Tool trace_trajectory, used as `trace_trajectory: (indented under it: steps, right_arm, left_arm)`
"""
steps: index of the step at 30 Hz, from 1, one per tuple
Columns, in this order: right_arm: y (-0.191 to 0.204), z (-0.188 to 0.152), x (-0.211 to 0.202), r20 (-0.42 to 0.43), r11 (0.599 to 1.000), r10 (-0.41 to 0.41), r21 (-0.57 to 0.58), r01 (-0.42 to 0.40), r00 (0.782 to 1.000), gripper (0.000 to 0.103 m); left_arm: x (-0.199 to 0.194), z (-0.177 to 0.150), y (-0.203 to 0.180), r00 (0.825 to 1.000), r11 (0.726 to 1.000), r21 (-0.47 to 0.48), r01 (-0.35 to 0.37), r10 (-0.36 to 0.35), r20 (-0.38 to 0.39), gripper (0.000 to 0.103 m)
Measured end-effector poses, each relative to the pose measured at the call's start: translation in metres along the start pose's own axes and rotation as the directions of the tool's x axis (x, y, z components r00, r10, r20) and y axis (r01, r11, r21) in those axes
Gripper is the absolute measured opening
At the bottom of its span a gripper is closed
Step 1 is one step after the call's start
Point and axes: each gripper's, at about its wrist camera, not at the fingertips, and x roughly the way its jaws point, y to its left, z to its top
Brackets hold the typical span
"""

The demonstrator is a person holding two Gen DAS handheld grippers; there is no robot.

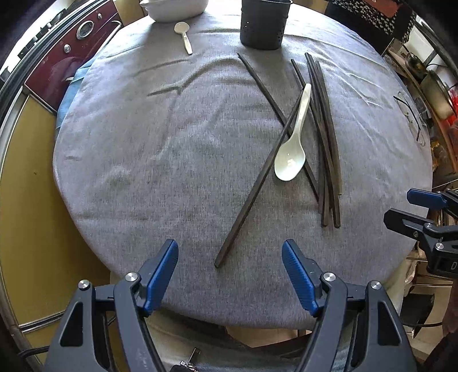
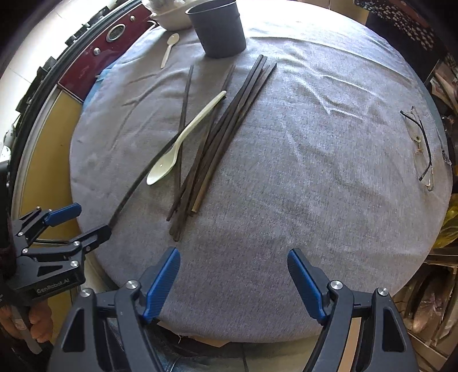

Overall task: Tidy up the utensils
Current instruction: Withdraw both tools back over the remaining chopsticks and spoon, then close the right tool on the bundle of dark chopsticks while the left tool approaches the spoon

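Note:
Several dark chopsticks (image 1: pixel 326 137) (image 2: pixel 217 143) lie in a loose pile on the round grey-clothed table (image 1: pixel 171 160) (image 2: pixel 315 171). One chopstick (image 1: pixel 254 186) points toward my left gripper. A white spoon (image 1: pixel 293 146) (image 2: pixel 177 146) lies across the pile. A second white spoon (image 1: pixel 183 35) (image 2: pixel 169 47) lies at the far side. A dark utensil holder (image 1: pixel 263 24) (image 2: pixel 219 27) stands upright at the far edge. My left gripper (image 1: pixel 230 274) (image 2: pixel 77 220) is open and empty at the near edge. My right gripper (image 2: pixel 233 283) (image 1: pixel 406 209) is open and empty at the near edge.
A white bowl (image 1: pixel 174 8) (image 2: pixel 171 18) sits at the far left beside the holder. Eyeglasses (image 1: pixel 412 117) (image 2: pixel 420 148) lie near the table's right edge. A dark red appliance (image 1: pixel 71 54) stands left of the table. Cluttered shelves stand to the right.

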Motion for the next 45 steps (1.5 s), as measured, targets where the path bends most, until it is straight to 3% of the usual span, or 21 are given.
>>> trace_trajectory:
  steps: [13,20,29,36,45]
  right_arm:
    - [-0.015,0.009,-0.015,0.052,1.0,0.003,0.023,-0.005,0.999,0.079]
    - [-0.017,0.002,-0.018,0.05,1.0,0.016,0.026,-0.017,0.999,0.068]
    - [-0.018,-0.001,-0.015,0.052,0.999,0.032,0.039,-0.034,0.998,0.068]
    - [-0.025,0.021,-0.005,0.046,0.997,0.041,0.056,-0.044,0.998,0.059]
    - [-0.024,0.06,0.024,0.006,0.997,0.058,0.045,-0.058,0.998,0.047]
  left_arm:
    - [-0.012,0.014,-0.002,1.0,1.0,0.001,-0.002,0.002,0.031,0.075]
    - [-0.015,0.007,-0.01,1.0,1.0,0.01,0.004,-0.004,0.031,0.075]
    - [-0.01,0.0,-0.009,1.0,1.0,0.006,0.008,-0.008,0.026,0.075]
    - [-0.003,0.015,-0.008,0.999,1.0,0.015,0.011,-0.012,0.038,0.075]
    - [0.021,0.038,-0.006,1.0,1.0,0.016,0.015,-0.015,-0.003,0.075]
